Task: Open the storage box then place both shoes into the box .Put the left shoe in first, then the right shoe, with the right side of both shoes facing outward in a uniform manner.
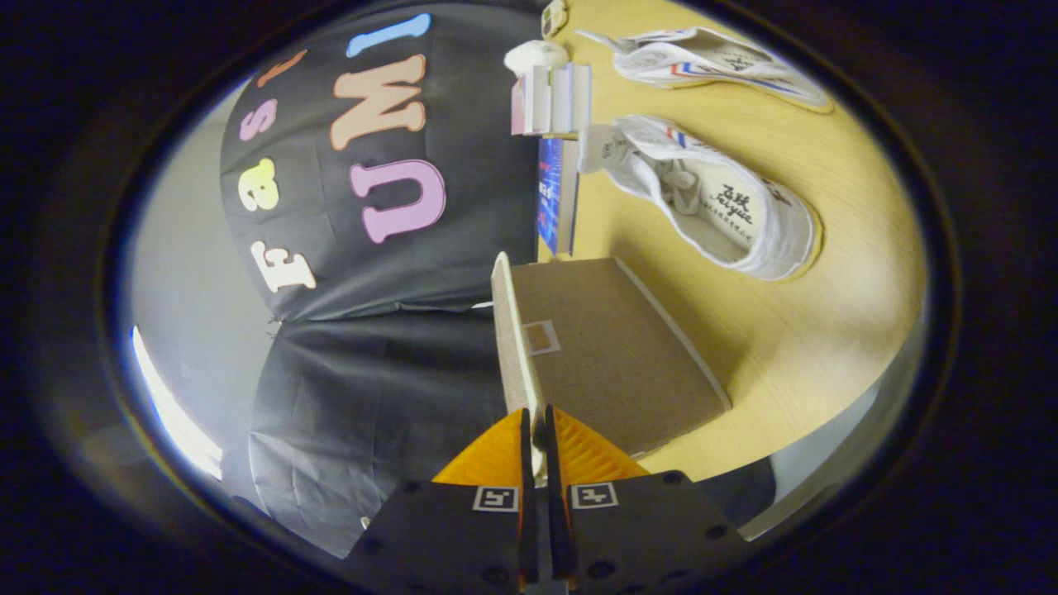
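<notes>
Hand-held gripper (537,450) clenched on the edge of the storage box lid (514,330), both fingers pinching the thin cardboard flap between them, view rolled sideways so the table (826,330) runs up the right side. Lid edge runs straight ahead from the fingertips, standing roughly square to the table. Brown cardboard face of the storage box (612,355) lies just beside the lid, with a small square patch near the hinge side; can't tell from here whether that brown face is the lid's inner side or the box interior.

Beyond the box, nearer shoe (711,207): white canvas sneaker, on its side, opening and insole facing the camera, laces loose, apart from the box. Farther shoe (719,62): same type, lying near the far end of the table, well apart from the first. Can't tell which is left and which is right. Between shoes and booth wall: a blue booklet or card (552,194) standing on edge, then a small white-and-pink holder (552,99) with a white lump on top.

Step in hand, by my read: opening the box, lid partly swung. Neither shoe is in yet. Next move calls for swinging the lid fully clear, letting go of it, then going for the left shoe first, so shoe identity needs checking before the grab. Risk: thin flap could slip or bend in the pinch.
</notes>
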Demonstrator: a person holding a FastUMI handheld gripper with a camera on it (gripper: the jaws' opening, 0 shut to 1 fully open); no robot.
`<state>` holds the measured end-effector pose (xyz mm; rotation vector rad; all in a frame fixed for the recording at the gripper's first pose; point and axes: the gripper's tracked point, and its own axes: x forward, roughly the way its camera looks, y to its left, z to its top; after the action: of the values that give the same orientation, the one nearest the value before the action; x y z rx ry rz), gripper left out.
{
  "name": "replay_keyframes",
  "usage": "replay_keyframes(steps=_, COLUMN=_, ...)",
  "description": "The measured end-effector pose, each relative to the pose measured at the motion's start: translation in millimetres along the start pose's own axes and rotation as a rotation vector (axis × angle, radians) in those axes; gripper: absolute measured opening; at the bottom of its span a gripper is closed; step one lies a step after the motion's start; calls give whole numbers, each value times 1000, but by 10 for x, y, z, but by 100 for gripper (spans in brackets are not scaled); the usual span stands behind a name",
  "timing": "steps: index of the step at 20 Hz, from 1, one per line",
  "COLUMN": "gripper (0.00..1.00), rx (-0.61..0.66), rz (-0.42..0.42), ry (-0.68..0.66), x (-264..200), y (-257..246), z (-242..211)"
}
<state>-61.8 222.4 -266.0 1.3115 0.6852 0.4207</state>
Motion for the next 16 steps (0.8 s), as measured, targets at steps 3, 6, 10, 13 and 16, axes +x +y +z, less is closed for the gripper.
replay_keyframes(steps=3, gripper=9, rx=-122, rz=41, ry=-4, x=-56, y=394, z=-61)
replay_keyframes(steps=6, gripper=9, rx=-246, rz=100, ry=13, x=-40, y=884, z=-256)
replay_keyframes(steps=10, gripper=8, rx=-325, rz=182, ry=72, x=118, y=1473, z=-658)
replay_keyframes(steps=13, gripper=8, rx=-411, rz=188, ry=129, x=316, y=1703, z=-978)
replay_keyframes(steps=16, gripper=8, rx=-469, rz=191, ry=186, x=533, y=1863, z=-1321)
